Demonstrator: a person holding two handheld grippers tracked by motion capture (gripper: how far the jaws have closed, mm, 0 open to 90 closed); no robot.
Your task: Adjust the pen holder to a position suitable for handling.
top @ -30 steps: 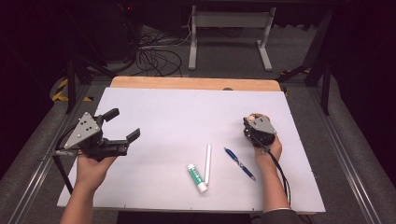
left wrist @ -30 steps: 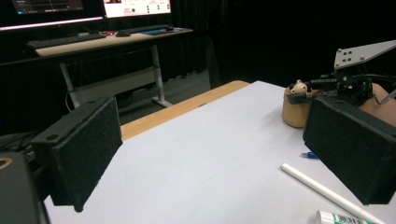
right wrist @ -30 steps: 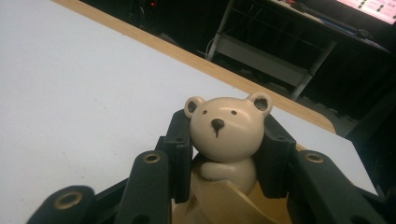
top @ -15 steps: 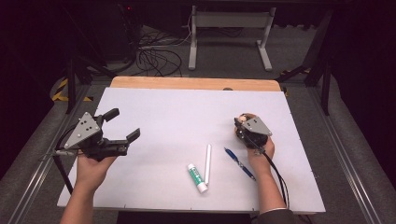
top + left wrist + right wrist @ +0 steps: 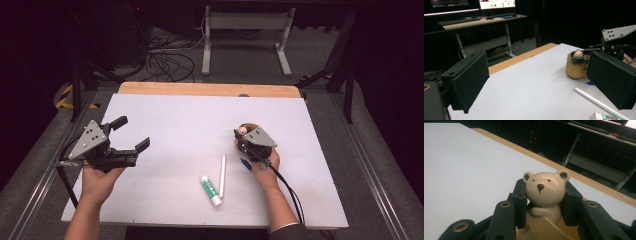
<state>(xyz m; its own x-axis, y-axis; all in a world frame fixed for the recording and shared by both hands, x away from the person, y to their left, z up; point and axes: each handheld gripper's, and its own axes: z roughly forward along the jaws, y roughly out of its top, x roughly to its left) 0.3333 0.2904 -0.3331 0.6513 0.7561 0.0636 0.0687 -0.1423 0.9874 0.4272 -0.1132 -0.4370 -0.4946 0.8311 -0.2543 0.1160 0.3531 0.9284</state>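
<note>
1. High view: the left gripper (image 5: pixel 131 134), black with a grey 3-cornered plate on top, is held above the left part of the white rectangular surface (image 5: pixel 175 120), its 2 jaws spread wide with nothing between them.
2. High view: the right gripper (image 5: pixel 241 134) sits right of centre, jaws pinching a small beige bear figure (image 5: pixel 242 129) that perches at the rim of a tan round cup (image 5: pixel 245 145). The cup is mostly hidden under the gripper's grey plate.
3. High view: a blue pen (image 5: pixel 245 163) lies just beside the right hand (image 5: pixel 266 161), partly covered by it. A white slender stick (image 5: pixel 222 175) and a white tube with green label (image 5: pixel 210 190) lie near each other at front centre, well apart from the left gripper.
4. Left gripper view: the 2 black padded jaws stand far apart, empty. Between them, farther off, the tan cup (image 5: pixel 576 67) stands upright on the surface, bear figure (image 5: pixel 578 53) at its top, held by the right gripper (image 5: pixel 579 58). The white stick (image 5: pixel 599 102) and tube end (image 5: pixel 607 116) lie at lower right.
5. Right gripper view: both jaws press against the sides of the bear's head (image 5: pixel 545 188), 1 on each side. Tan cup (image 5: pixel 544 227) lies below the bear, white surface behind.
</note>
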